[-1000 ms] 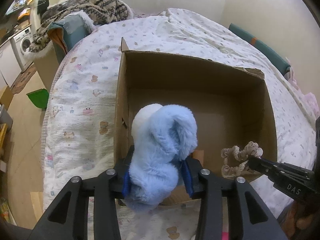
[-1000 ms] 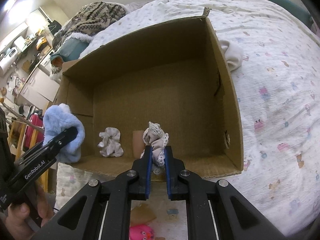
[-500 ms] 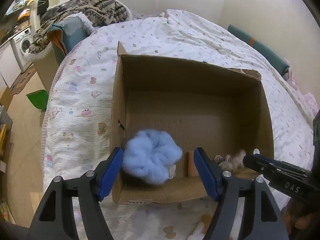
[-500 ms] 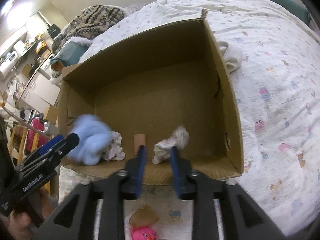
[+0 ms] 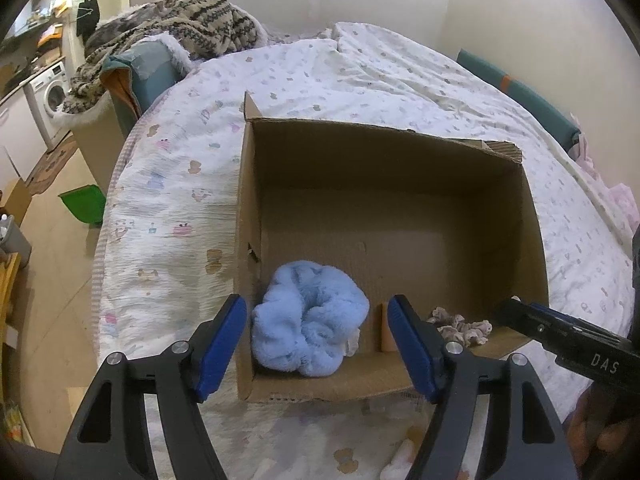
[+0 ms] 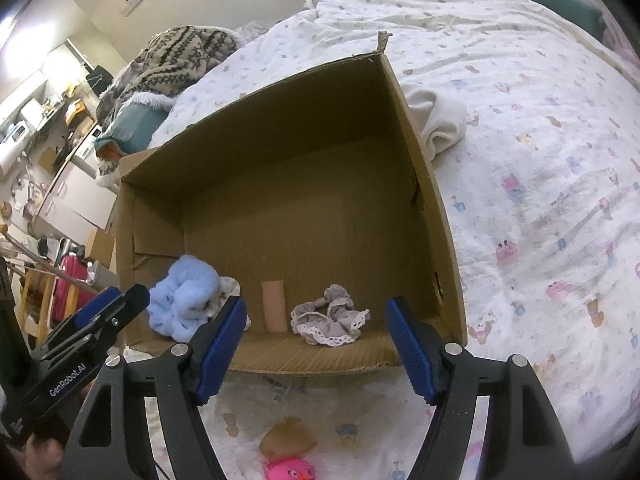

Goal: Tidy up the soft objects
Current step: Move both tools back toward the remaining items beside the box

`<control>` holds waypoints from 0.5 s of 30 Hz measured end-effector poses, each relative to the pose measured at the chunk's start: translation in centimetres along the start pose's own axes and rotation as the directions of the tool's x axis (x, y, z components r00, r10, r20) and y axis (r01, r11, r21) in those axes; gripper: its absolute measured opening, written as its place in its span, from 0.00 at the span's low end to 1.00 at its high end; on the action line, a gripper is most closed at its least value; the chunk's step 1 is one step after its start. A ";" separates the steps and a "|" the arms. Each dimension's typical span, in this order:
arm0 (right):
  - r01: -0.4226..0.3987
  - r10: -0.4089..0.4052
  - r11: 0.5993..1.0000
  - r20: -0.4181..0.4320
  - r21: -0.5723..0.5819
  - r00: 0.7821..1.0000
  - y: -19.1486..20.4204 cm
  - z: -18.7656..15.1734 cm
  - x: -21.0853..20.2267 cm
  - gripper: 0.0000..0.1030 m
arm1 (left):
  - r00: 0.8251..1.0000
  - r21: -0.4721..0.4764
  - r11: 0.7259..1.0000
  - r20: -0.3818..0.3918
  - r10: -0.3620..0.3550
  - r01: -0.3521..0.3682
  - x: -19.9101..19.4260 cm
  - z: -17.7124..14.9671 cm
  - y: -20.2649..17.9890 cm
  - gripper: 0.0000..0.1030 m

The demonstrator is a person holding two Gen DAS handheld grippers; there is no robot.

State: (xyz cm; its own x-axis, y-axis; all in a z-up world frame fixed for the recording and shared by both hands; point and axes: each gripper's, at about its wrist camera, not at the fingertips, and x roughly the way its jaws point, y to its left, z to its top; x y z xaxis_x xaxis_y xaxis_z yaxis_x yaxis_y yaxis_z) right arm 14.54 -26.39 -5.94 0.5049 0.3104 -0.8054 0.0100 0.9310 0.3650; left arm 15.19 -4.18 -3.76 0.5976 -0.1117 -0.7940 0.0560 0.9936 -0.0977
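Note:
An open cardboard box [image 5: 532, 216] [image 6: 436, 216] sits on the bed. A fluffy blue soft piece [image 5: 308, 316] [image 6: 184, 300] lies in its near left corner, partly over a small white scrunchie [image 6: 230, 284]. A lace-edged grey scrunchie [image 6: 330, 316] [image 5: 460, 326] lies near the front right. My left gripper [image 5: 318, 344] is open and empty, just above the box's near wall over the blue piece. My right gripper [image 6: 316, 344] is open and empty, above the near wall over the grey scrunchie.
A pink plush toy [image 6: 288, 470] and a tan item [image 6: 286, 440] lie on the bedspread in front of the box. A cream cloth [image 6: 438, 118] lies behind the box's right wall. A patterned blanket pile [image 5: 172, 28] is at the bed's far left.
Both grippers opened and let go. The blue piece and the grey scrunchie dropped into the box and now lie on its floor. Both grippers drew back a little.

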 end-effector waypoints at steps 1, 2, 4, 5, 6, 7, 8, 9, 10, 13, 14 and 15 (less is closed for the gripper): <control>-0.001 0.001 1.000 0.001 0.002 1.000 0.0 -0.1 -0.1 0.74 | 1.000 -0.001 1.000 0.002 0.001 -0.001 -0.2 -0.1 0.1 0.68; -0.003 0.003 1.000 0.002 0.004 1.000 0.0 -0.1 -0.3 0.74 | 1.000 -0.004 1.000 0.003 0.003 -0.003 -0.5 -0.1 0.2 0.68; -0.005 0.005 1.000 0.005 0.004 1.000 0.0 -0.3 -0.7 0.74 | 1.000 -0.008 1.000 0.005 0.003 -0.003 -0.9 -0.2 0.4 0.68; -0.005 0.005 1.000 0.007 0.003 1.000 0.0 -0.5 -0.9 0.74 | 1.000 -0.010 1.000 0.006 0.001 -0.001 -1.1 -0.2 0.6 0.68; -0.006 0.006 1.000 0.010 0.001 1.000 0.0 -0.7 -1.2 0.74 | 1.000 -0.012 1.000 0.006 0.000 0.000 -1.3 -0.2 0.7 0.68; -0.005 0.005 1.000 0.011 -0.003 1.000 0.1 -0.9 -1.5 0.74 | 1.000 -0.013 1.000 0.006 0.002 -0.002 -1.5 -0.3 0.8 0.68; -0.004 0.004 1.000 0.011 -0.007 1.000 0.2 -1.1 -1.7 0.74 | 1.000 -0.014 1.000 0.007 0.005 -0.005 -1.7 -0.4 0.9 0.68; -0.004 0.004 1.000 0.011 -0.012 1.000 0.3 -1.2 -2.0 0.74 | 1.000 -0.014 1.000 0.006 0.008 -0.008 -1.9 -0.4 0.9 0.68; -0.002 0.003 1.000 0.012 -0.016 1.000 0.3 -1.5 -2.2 0.74 | 1.000 -0.014 1.000 0.004 0.011 -0.011 -2.1 -0.6 1.0 0.68; 0.001 -0.001 1.000 0.015 -0.026 1.000 0.4 -1.9 -2.8 0.74 | 1.000 -0.017 1.000 -0.004 0.014 -0.014 -2.7 -1.2 1.2 0.68; -0.001 0.001 1.000 0.012 -0.025 1.000 0.4 -2.1 -2.9 0.74 | 1.000 -0.019 1.000 -0.009 0.015 -0.015 -2.9 -1.5 1.3 0.68; -0.003 0.003 1.000 0.008 -0.021 1.000 0.3 -2.4 -3.0 0.74 | 1.000 -0.020 1.000 -0.012 0.015 -0.015 -3.0 -1.7 1.4 0.68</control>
State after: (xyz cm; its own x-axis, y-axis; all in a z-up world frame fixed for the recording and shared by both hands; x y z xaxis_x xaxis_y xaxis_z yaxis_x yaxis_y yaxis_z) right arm 10.97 -26.56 -4.47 0.5121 0.3120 -0.8003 -0.0100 0.9338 0.3577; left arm 12.07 -2.51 -2.51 0.5887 -0.0968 -0.8026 0.0308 0.9948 -0.0974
